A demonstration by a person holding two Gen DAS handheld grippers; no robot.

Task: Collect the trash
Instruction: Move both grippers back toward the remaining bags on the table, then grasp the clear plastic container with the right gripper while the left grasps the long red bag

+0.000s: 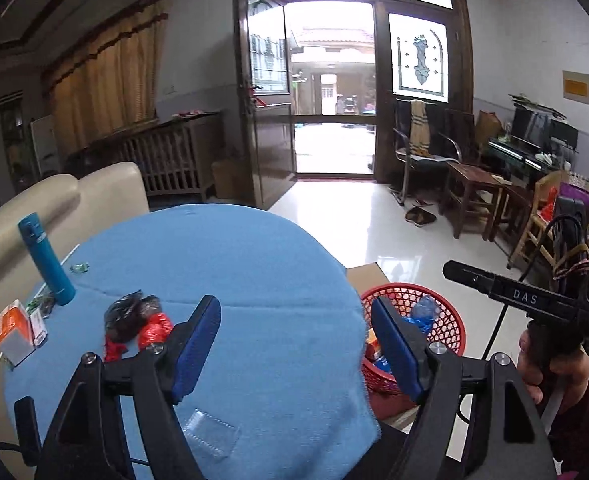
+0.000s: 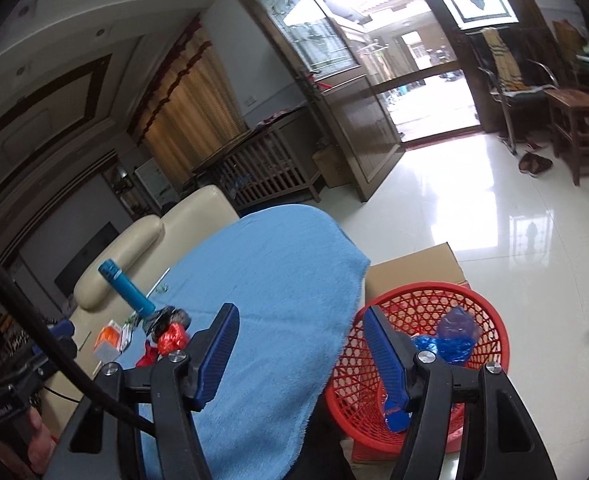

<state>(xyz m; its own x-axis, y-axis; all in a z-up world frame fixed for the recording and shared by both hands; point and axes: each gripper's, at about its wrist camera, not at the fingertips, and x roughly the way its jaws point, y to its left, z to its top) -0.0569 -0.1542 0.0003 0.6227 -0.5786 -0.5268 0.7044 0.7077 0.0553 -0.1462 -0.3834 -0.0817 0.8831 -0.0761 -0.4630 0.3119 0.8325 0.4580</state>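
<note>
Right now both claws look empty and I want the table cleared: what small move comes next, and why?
Probably swing the left claw left toward the crumpled black and red bags. Both claws are open and hold nothing, the bags lie loose on the blue cloth close to its left finger, and the red basket beside the table already holds blue wrappers.

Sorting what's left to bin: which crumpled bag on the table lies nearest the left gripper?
The red crumpled bag, right beside the left gripper finger; the black bag lies just behind it, farther away.
</note>
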